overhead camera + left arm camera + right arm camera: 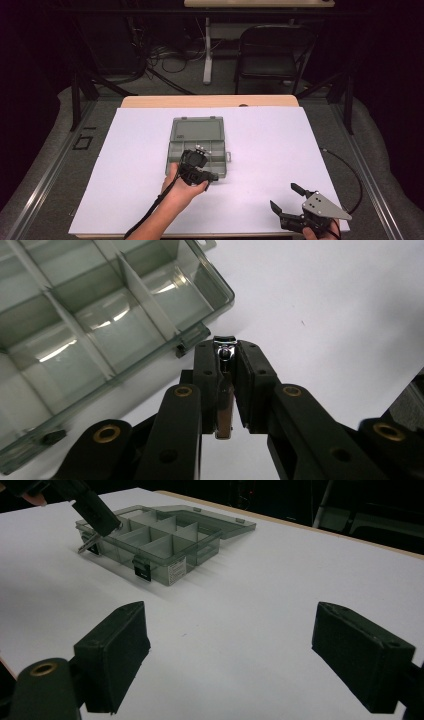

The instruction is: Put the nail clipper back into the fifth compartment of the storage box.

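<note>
A clear grey compartment box [176, 150] lies open at the middle of the white board, its lid [196, 128] folded back flat. My left gripper [207, 176] hovers over the box's near edge, shut on a shiny metal nail clipper [225, 390] that stands upright between the pads. In the left gripper view the box's divided cells [210, 277] lie just beyond the jaws. In the right gripper view the left gripper [100, 517] holds the clipper [87, 544] at the near left corner of the box [190, 562]. My right gripper [285, 196] rests open at the board's near right, nothing between its pads [117, 652].
The white board [130, 165] covers a wooden table. A black cable [350, 170] curls off the board's right edge. A dark folding chair [267, 57] and a table leg [207, 50] stand on the floor behind.
</note>
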Available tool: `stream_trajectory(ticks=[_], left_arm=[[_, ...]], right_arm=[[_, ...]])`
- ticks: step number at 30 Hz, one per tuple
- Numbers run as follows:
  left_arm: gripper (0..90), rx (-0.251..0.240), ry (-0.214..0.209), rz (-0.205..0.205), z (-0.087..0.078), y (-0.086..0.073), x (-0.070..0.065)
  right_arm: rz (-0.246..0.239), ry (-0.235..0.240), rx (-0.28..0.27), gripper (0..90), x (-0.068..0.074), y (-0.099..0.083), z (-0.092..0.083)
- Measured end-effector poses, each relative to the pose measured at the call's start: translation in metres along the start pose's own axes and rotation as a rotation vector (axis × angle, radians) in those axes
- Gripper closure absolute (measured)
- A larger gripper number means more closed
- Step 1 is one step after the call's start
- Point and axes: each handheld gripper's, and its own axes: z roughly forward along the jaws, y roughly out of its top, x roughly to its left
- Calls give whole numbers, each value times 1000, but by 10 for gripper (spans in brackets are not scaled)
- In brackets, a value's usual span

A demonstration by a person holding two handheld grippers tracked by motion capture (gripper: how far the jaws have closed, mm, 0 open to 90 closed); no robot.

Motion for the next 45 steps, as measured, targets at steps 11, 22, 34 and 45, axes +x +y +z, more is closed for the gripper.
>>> stream_trajectory(ticks=[11,22,34,45], left_arm=[[801,-58,11,-15,-28,-2,16],[801,-107,38,-56,-52,-8,38],[801,-129,81,-97,-67,-10,61],[801,-137,97,-111,-70,-9,76]], right_arm=[[0,-1,1,144,0,0,0],[1,-1,0,144,0,0,0],[1,-2,-1,144,1,0,1],[-1,0,1,144,1,0,1]])
